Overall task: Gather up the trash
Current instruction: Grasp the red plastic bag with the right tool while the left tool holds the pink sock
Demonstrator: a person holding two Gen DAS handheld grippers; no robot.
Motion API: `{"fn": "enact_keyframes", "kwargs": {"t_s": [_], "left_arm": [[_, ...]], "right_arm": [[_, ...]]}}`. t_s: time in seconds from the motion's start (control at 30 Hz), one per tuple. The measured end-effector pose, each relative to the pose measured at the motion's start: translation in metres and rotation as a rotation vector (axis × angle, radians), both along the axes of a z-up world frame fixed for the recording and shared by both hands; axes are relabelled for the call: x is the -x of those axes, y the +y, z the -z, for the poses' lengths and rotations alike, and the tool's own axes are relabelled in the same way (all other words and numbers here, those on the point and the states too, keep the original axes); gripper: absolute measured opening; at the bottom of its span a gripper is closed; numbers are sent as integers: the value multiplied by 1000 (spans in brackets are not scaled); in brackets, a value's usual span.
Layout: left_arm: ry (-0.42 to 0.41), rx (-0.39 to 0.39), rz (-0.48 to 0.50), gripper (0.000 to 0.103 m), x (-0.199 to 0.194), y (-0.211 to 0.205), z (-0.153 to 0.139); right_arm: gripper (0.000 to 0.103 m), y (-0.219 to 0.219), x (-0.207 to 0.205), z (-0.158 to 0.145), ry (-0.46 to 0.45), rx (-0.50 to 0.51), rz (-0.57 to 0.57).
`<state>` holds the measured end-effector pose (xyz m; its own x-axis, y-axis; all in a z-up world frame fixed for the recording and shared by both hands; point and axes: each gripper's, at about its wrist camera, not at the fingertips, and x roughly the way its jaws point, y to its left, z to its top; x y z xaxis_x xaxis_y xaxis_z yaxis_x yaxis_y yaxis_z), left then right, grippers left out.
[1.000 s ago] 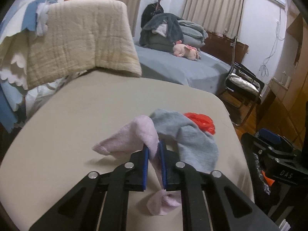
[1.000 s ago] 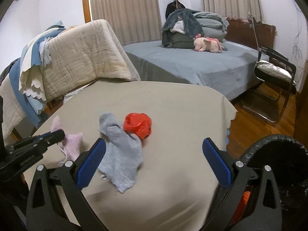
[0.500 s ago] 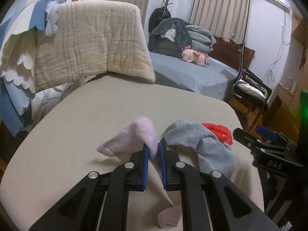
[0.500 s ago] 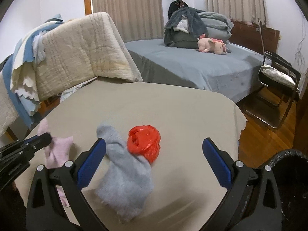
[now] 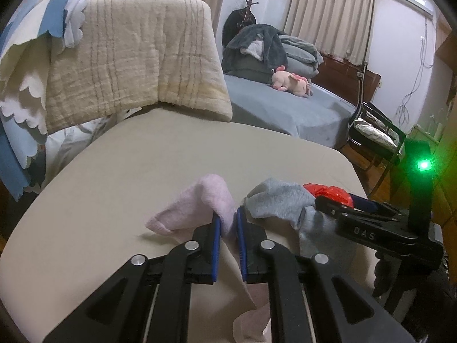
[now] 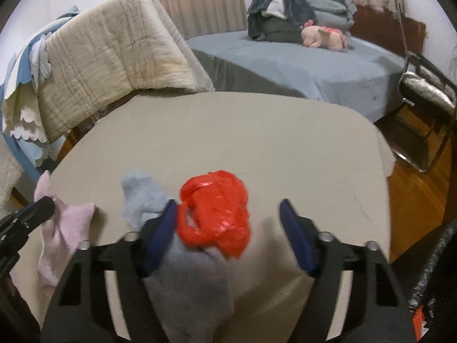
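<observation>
Red plastic wad [image 6: 215, 210] between right gripper's [image 6: 228, 223] closing jaws, left pad touching

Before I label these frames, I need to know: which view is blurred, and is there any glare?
Right wrist view: motion blur smears the closing right gripper and red bag. Left wrist view: sharp, but a green light flares at the right edge.

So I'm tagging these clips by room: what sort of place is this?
Most likely a bedroom in a home. A made bed stands behind the cloth-covered table, with folded bedding and a pink plush toy on it, and curtains hang at the windows.
</observation>
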<state>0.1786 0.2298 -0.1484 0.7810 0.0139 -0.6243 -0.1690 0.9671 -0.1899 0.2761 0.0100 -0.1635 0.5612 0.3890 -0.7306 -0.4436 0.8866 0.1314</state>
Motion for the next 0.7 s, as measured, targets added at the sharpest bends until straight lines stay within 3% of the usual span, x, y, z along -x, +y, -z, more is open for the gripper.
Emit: {"fn": "enact_keyframes", "kwargs": {"t_s": [0.07,0.13,0.7], "left_arm": [[-1,-1,1,11,0,-1,0],[-3,-2,6,11,-1,-2,0],[-65,-9,68,11,9,-34,-36]], "right_arm": [[37,2,1,1,15,-16,-18],[30,1,2,-1,24,-29,-34],[22,-48,43,-72,-113,-140,-24]]}}
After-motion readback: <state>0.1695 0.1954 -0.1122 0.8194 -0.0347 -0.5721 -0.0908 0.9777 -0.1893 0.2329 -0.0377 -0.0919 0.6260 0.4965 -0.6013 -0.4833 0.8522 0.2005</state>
